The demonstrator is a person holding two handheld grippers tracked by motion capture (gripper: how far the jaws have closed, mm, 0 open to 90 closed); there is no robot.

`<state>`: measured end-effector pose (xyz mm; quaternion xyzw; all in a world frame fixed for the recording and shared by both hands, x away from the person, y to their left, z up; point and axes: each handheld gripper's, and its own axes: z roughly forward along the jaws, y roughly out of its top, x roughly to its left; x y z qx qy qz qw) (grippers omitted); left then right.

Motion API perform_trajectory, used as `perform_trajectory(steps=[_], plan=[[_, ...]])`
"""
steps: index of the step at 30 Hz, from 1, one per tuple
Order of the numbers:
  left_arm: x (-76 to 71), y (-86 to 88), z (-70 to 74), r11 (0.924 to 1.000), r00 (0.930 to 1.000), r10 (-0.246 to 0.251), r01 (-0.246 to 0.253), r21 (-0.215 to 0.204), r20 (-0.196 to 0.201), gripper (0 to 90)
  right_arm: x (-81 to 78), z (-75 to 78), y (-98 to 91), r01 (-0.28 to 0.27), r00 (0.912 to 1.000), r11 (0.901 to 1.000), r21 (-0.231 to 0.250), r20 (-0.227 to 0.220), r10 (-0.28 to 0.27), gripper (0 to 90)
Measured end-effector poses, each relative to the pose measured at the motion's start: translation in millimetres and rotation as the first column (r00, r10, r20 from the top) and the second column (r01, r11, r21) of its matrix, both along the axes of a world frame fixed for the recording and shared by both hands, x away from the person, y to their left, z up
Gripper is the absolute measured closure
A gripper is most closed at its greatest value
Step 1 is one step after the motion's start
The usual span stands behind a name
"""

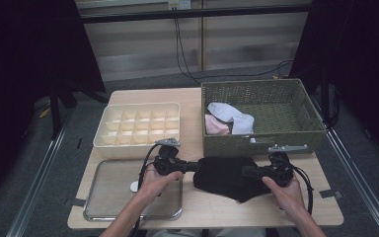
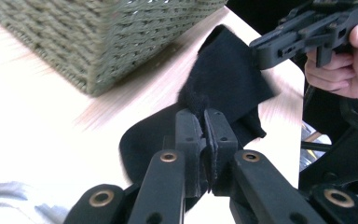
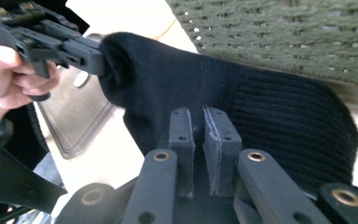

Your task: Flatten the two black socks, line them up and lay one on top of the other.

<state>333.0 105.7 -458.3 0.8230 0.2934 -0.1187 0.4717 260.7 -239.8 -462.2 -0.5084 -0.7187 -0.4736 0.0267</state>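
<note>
My left claw (image 2: 204,140) is clamped on the black sock (image 1: 225,176), which lies on the table (image 1: 197,210) before the basket (image 1: 261,116). My right claw (image 3: 204,140) stands slightly parted, pads barely gripping; that end could slip free and the sock sag.

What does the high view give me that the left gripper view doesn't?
High view: the cream divider box, the metal tray in front of it, and a white sock and a pink sock lying inside the basket. Left gripper view: a close look at the left gripper, its fingers pinched on a fold of the black sock. Shared: the basket, the black sock on the table, and the right gripper at the sock's far end.
</note>
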Motion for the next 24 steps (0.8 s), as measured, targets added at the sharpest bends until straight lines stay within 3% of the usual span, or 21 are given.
perform_trajectory(steps=[6,9,10,18,24], plan=[[0.5,7.2,-0.2,1.0,1.0,0.003,-0.003,0.008,0.004,85.7,-1.8,-0.6,-7.5,0.026,0.9996,0.9996,0.012,0.013,-0.026,77.2],[1.6,9.1,-3.1,0.9997,1.0,0.008,-0.008,0.021,-0.001,85.3,-0.7,-5.4,-15.8,0.067,0.9978,0.9977,-0.012,0.004,-0.067,75.8],[2.2,9.9,-4.7,0.9995,1.0,0.009,-0.008,0.03,-0.004,85.0,0.5,-9.4,-19.9,0.082,0.9966,0.9958,-0.041,-0.002,-0.082,74.0],[1.9,6.1,-12.0,0.9967,1.0,0.007,-0.007,0.081,-0.001,79.7,12.3,-21.8,-44.6,0.184,0.9823,0.9808,-0.065,-0.022,-0.186,66.6],[-2.9,4.0,-15.1,0.995,1.0,0.005,-0.005,0.1,-0.004,68.1,22.4,-30.8,-35.6,0.175,0.9832,0.9744,-0.142,-0.028,-0.18,63.5]])
